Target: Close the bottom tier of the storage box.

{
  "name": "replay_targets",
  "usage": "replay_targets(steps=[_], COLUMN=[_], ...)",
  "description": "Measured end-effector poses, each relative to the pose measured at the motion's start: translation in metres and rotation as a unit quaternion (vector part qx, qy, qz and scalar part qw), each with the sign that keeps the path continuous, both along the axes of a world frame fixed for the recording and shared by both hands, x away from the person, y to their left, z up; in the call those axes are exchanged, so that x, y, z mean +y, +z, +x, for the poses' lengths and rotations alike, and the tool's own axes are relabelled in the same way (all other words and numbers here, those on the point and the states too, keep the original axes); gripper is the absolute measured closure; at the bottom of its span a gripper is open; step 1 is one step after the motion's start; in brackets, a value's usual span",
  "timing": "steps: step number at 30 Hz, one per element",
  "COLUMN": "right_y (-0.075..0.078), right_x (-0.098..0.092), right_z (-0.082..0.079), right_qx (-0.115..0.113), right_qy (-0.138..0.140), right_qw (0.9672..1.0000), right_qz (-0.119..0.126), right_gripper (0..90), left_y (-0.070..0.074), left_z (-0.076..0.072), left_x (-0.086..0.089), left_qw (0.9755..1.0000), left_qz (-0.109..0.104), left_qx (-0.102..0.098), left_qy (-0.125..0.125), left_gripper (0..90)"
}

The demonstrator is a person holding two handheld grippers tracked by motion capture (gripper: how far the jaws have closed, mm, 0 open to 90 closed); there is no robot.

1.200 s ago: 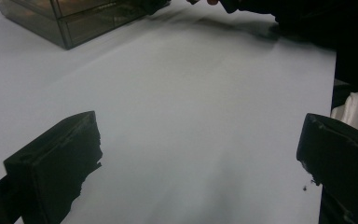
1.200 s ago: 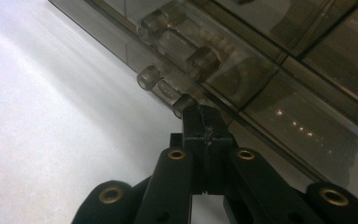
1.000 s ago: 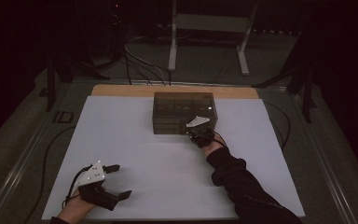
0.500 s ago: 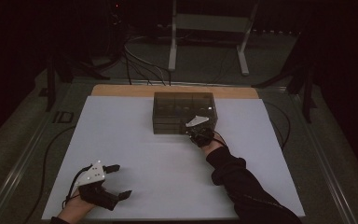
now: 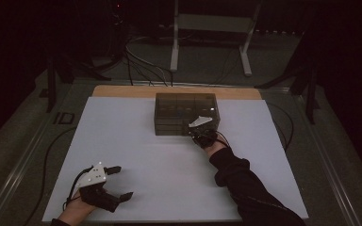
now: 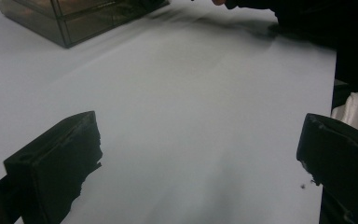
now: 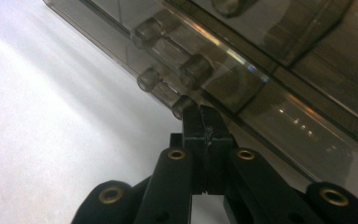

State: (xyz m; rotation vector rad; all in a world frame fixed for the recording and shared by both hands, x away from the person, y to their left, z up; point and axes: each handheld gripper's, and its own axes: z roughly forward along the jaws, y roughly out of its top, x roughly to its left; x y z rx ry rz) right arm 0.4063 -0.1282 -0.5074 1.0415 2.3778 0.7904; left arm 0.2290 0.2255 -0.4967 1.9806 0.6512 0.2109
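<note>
Box (image 5: 186, 113), smoky and see-through, sits on the white worktop (image 5: 136, 155) at 12 o'clock. Right tongs (image 5: 199, 133) are shut tight, empty, with tips touching its near edge. Left tongs (image 5: 120, 182) stand wide open at 7 o'clock, far away.

Smoky transparent plastic box (image 5: 185, 113), rectangular, low and stacked in tiers, with divided compartments inside. Sits flat and closed near the far edge of the white surface (image 5: 136, 155), about midway between its left and right edges. Small cylindrical knobs (image 7: 193, 70) along the near side wall, by its right corner.
</note>
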Motion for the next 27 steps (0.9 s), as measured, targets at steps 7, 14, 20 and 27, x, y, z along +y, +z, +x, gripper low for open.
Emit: replay_targets(steps=[7, 14, 20, 27], right_y=[0.0, 0.0, -0.002, 0.0], right_x=[-0.002, -0.002, -0.004, -0.003], right_z=[-0.002, -0.009, -0.011, -0.016], right_qx=[0.015, 0.023, 0.031, 0.044], right_qy=[-0.003, 0.006, -0.003, -0.004], right_qw=[0.9999, 0.9997, 0.9995, 0.999], right_qz=[0.007, 0.003, 0.002, 0.006], right_gripper=[88.1, 80.5, 66.9, 47.6], left_y=[0.0, 0.0, 0.001, 0.001], left_z=[0.0, 0.0, 0.0, 0.0], left_x=[0.0, 0.0, 0.0, 0.0], left_qw=[1.0, 1.0, 1.0, 1.0], left_qz=[0.002, 0.003, 0.002, 0.001], left_qx=[-0.002, -0.003, -0.002, -0.003], left_qy=[-0.001, 0.0, 0.001, 0.002], left_gripper=[0.0, 0.0, 0.0, 0.0])
